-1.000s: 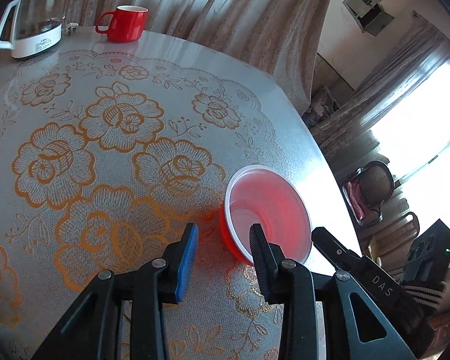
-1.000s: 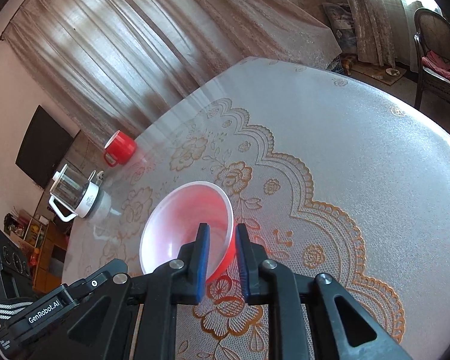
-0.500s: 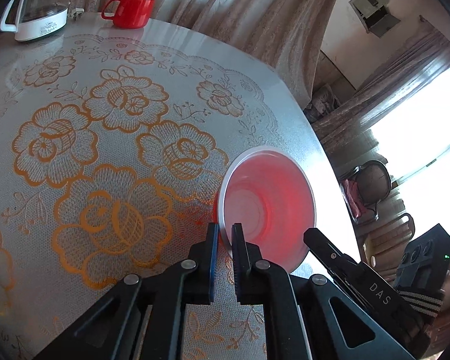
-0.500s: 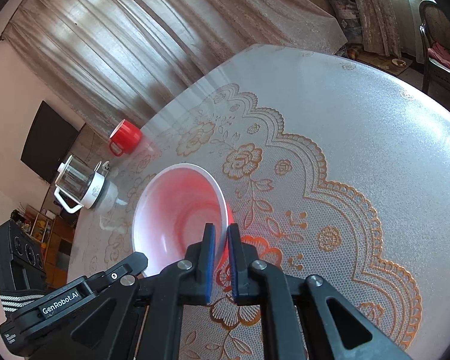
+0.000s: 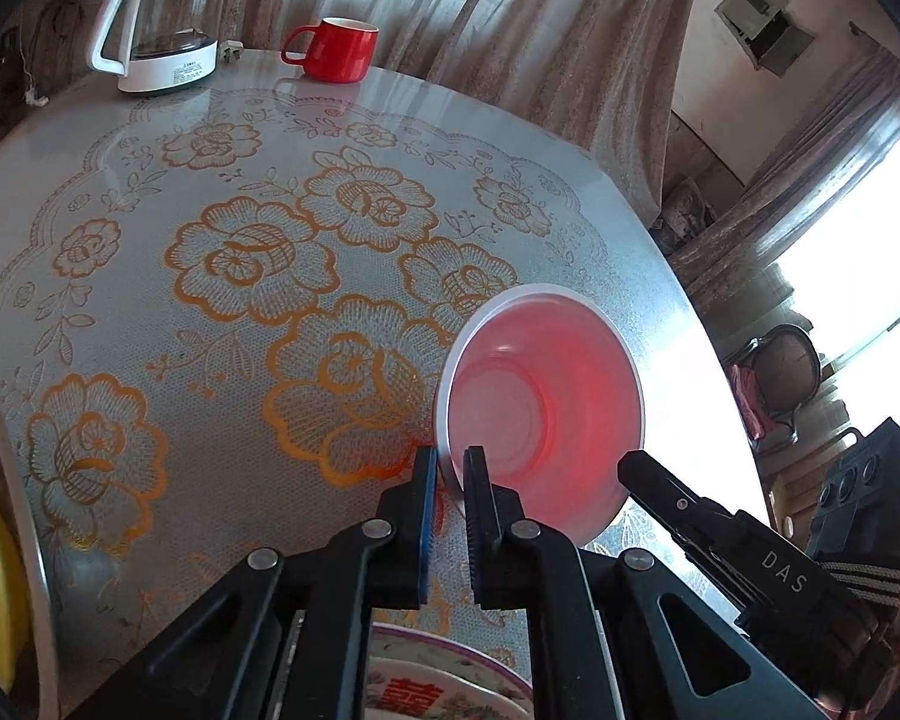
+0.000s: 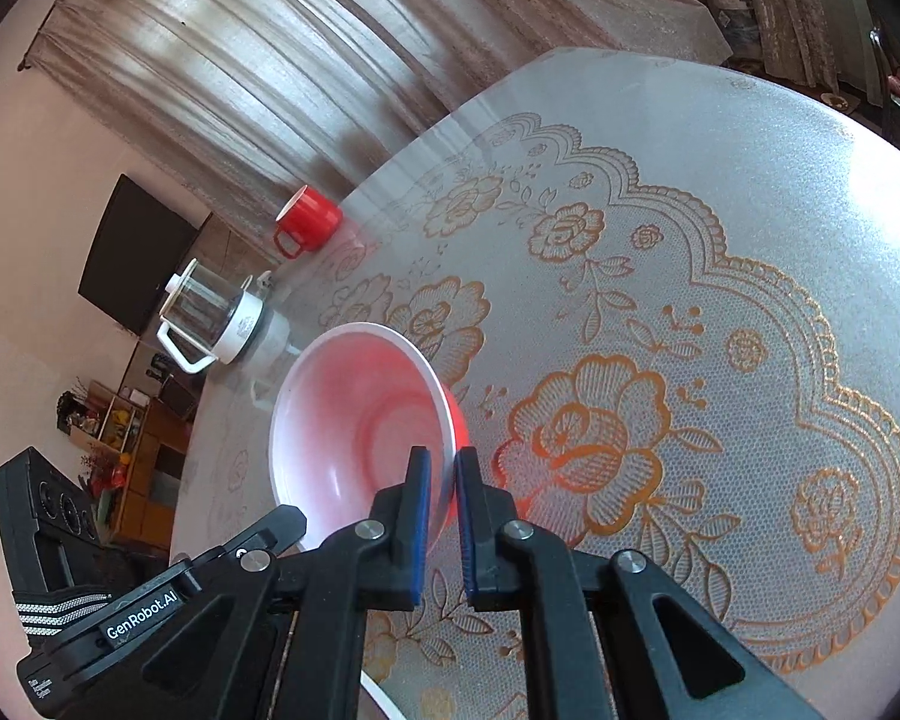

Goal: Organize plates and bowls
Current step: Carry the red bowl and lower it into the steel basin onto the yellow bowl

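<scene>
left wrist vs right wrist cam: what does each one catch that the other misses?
Left wrist only: a patterned plate under the gripper, a metal bowl with something yellow inside at the left edge, and a wall hatch.

Right wrist only: a dark wall screen and a cluttered wooden shelf.

Both: the red bowl with each gripper clamped on its rim (left gripper, right gripper), the red mug, the glass kettle and the lace tablecloth.

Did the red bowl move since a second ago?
Yes. The red bowl, pinched by both grippers, now tilts off the table, and a patterned plate shows under it.
</scene>
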Action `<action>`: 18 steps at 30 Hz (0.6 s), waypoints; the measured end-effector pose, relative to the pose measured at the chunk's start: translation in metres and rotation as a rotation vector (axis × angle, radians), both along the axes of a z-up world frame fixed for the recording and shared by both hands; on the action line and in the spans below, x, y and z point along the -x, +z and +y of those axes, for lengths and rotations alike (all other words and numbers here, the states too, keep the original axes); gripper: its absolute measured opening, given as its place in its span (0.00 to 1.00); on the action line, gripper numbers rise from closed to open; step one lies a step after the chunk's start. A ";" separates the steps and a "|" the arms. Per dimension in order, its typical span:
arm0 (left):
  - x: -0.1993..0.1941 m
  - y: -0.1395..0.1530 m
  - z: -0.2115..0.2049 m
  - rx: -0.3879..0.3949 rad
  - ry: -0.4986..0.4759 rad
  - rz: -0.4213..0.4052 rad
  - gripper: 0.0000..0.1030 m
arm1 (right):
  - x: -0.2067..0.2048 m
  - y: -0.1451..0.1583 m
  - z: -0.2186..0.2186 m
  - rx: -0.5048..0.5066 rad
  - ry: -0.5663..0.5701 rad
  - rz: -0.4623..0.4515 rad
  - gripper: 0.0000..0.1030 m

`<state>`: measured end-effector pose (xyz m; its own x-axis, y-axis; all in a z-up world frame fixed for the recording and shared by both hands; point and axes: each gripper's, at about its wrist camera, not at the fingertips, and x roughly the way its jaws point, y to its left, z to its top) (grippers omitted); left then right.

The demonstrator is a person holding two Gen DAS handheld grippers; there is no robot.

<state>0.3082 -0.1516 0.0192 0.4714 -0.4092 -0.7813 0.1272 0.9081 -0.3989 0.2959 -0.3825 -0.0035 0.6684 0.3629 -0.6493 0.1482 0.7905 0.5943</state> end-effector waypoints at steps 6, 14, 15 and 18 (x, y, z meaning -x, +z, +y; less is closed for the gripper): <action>0.016 0.000 0.020 -0.029 0.010 -0.019 0.08 | 0.007 -0.006 0.025 -0.005 0.032 0.028 0.07; 0.034 0.014 0.046 -0.015 0.042 -0.073 0.08 | 0.015 0.008 0.051 0.016 0.071 -0.005 0.07; 0.036 0.016 0.049 -0.012 0.045 -0.077 0.08 | 0.016 0.010 0.055 0.016 0.076 -0.009 0.07; 0.044 0.021 0.061 0.001 0.062 -0.090 0.08 | 0.018 0.015 0.063 0.019 0.093 -0.020 0.07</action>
